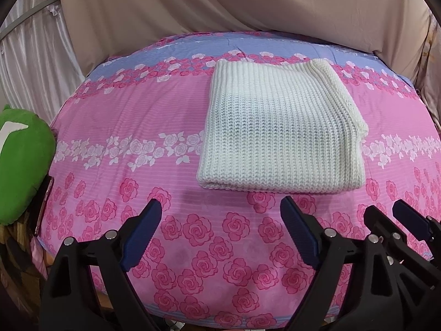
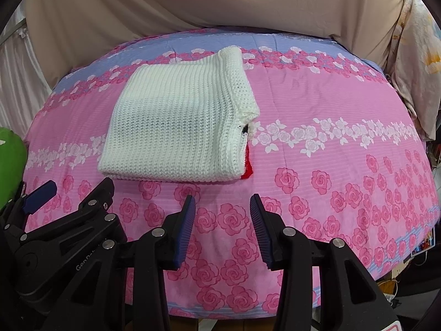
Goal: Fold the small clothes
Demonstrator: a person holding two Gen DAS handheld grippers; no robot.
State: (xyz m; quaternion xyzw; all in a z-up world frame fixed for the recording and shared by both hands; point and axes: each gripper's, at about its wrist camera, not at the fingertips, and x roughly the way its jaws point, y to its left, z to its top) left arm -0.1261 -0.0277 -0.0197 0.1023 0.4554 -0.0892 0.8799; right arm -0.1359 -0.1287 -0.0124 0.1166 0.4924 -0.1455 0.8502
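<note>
A white knitted garment (image 1: 281, 127) lies folded into a rectangle on the pink rose-patterned bed cover (image 1: 137, 110). It also shows in the right wrist view (image 2: 179, 121), with a bit of red fabric (image 2: 248, 169) peeking from its right edge. My left gripper (image 1: 222, 207) is open and empty, just short of the garment's near edge. My right gripper (image 2: 223, 202) is open and empty, near the garment's front right corner. Each gripper shows at the edge of the other's view: the right one (image 1: 386, 215) and the left one (image 2: 74, 187).
A green plush toy (image 1: 22, 165) sits at the bed's left edge, also in the right wrist view (image 2: 11, 160). A beige cloth (image 1: 220, 0) hangs behind the bed. Pale fabric (image 2: 416, 55) hangs at the right. The bed cover (image 2: 330, 110) stretches wide to the garment's right.
</note>
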